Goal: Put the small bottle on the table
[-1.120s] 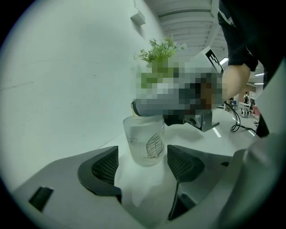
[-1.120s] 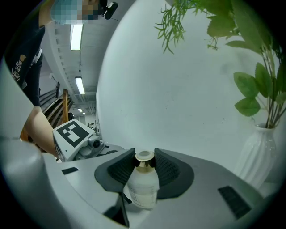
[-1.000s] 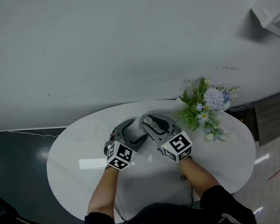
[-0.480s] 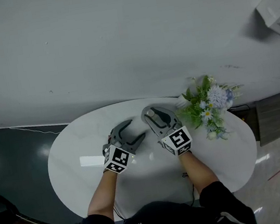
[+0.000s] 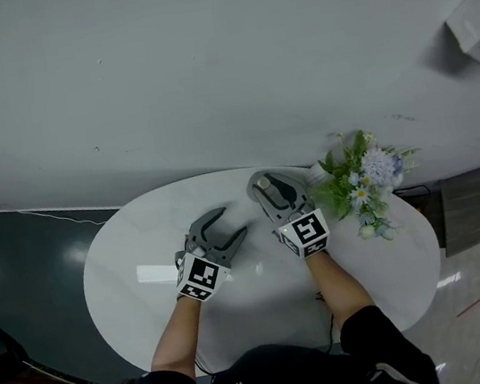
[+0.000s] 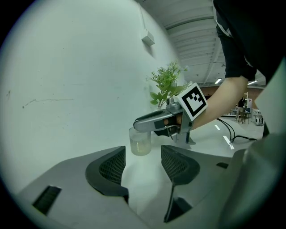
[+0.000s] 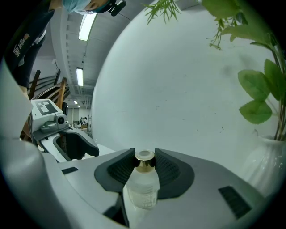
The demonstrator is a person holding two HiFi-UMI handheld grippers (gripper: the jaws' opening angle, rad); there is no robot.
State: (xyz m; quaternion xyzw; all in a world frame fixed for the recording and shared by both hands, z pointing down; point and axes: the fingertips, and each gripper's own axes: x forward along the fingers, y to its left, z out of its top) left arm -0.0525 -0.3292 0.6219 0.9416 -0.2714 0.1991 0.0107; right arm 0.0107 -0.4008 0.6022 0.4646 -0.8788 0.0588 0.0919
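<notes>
The right gripper (image 7: 144, 163) pinched the bottle (image 7: 143, 190) at its gold cap, upright, near the flowers (image 5: 361, 185) over the table (image 5: 132, 249); the left gripper (image 6: 144, 161), farther from the flowers, had just been narrowing its jaws, which stood spread with nothing between them. Whether the bottle's base touched the top was unclear; a clean placement likely meant lowering it upright until it sat flat, clear of the flowers, then easing the jaws apart.
</notes>
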